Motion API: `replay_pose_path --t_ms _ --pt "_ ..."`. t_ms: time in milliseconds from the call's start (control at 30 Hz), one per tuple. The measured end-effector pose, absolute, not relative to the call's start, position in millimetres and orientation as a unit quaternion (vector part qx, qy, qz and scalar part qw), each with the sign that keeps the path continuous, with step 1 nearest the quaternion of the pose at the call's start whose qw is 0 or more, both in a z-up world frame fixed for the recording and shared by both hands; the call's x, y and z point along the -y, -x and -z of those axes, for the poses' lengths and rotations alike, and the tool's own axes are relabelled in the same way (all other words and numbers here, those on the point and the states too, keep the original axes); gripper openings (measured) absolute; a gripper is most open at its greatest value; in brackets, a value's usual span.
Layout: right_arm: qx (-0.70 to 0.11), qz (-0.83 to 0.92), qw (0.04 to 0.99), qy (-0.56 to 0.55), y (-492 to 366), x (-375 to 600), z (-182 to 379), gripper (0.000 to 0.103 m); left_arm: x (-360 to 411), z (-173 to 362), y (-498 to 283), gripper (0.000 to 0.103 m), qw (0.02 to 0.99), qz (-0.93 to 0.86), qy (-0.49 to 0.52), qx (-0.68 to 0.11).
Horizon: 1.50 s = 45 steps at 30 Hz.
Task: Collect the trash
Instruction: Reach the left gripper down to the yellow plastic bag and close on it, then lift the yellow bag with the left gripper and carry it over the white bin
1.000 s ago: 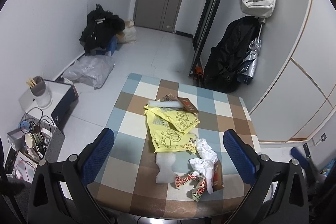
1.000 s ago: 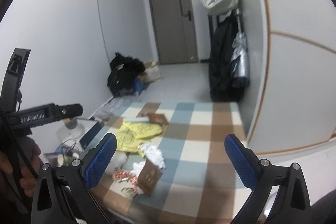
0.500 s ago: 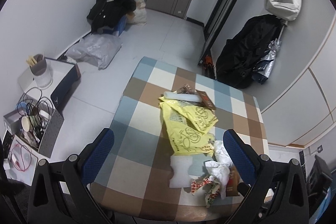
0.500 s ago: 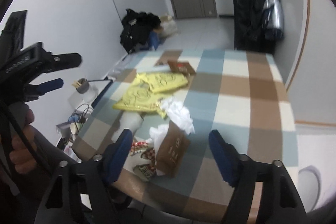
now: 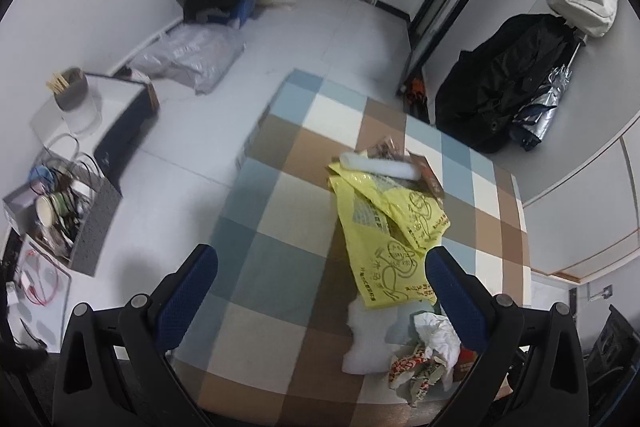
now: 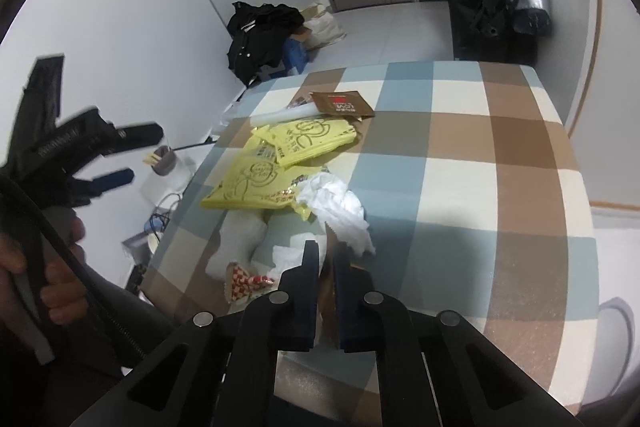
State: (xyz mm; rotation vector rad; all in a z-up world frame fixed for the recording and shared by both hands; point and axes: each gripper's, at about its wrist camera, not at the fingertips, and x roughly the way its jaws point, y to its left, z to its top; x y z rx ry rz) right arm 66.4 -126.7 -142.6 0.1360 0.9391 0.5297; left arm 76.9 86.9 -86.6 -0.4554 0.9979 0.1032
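Pinching brown paper bag point(image 6: 329, 301) — right gripper point(image 6: 327, 259) just closed | left gripper point(image 5: 320, 277) wide — empty

Right gripper point(image 6: 327, 259): fingers wide apart earlier, just been closing, now clamped on brown paper bag point(image 6: 329, 291) at near worktop point(image 6: 520, 187) edge. Both grippers lower, nearer trash than before.

Black gripper point(image 5: 320, 271), blue-padded jaws

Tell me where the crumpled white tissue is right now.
The tissue lies on the checked table, near its front edge. In the right wrist view it sits just below the yellow bags and just beyond the right tool.
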Motion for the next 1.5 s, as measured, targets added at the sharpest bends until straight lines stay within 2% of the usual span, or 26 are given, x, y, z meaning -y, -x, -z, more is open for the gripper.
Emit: replay_pose_path --t_ms 333,533,633,800,833,967,1100,1500 --pt "-0.45 -0.244 0.855 -0.089 -69 148 139 0.0 -69 114 -97 0.099 0.819 -0.01 0.224 -0.528" --pt "-0.444 -0.248 0.856 -0.094 -71 155 135 0.0 -65 126 -107 0.083 0.806 -0.002 0.227 -0.546" --pt "-0.441 -0.251 0.857 -0.094 -70 156 134 0.0 -62 127 -111 0.073 0.805 0.0 0.227 -0.548" --pt "-0.437 -0.249 0.859 -0.094 -69 162 131 0.0 -57 129 -115 0.039 0.801 0.005 0.221 -0.557" --pt "-0.436 -0.248 0.86 -0.093 -68 162 131 0.0 -55 129 -116 0.036 0.801 0.007 0.218 -0.557" --pt "-0.432 -0.245 0.863 -0.095 -66 166 130 0.0 -53 127 -114 0.016 0.804 0.007 0.211 -0.555" --pt "-0.428 -0.245 0.865 -0.095 -62 167 128 0.0 -52 125 -113 0.009 0.807 0.008 0.214 -0.55" --pt "-0.405 -0.239 0.878 -0.09 -54 172 118 0.0 -51 101 -103 0.005 0.829 0.019 0.217 -0.515"
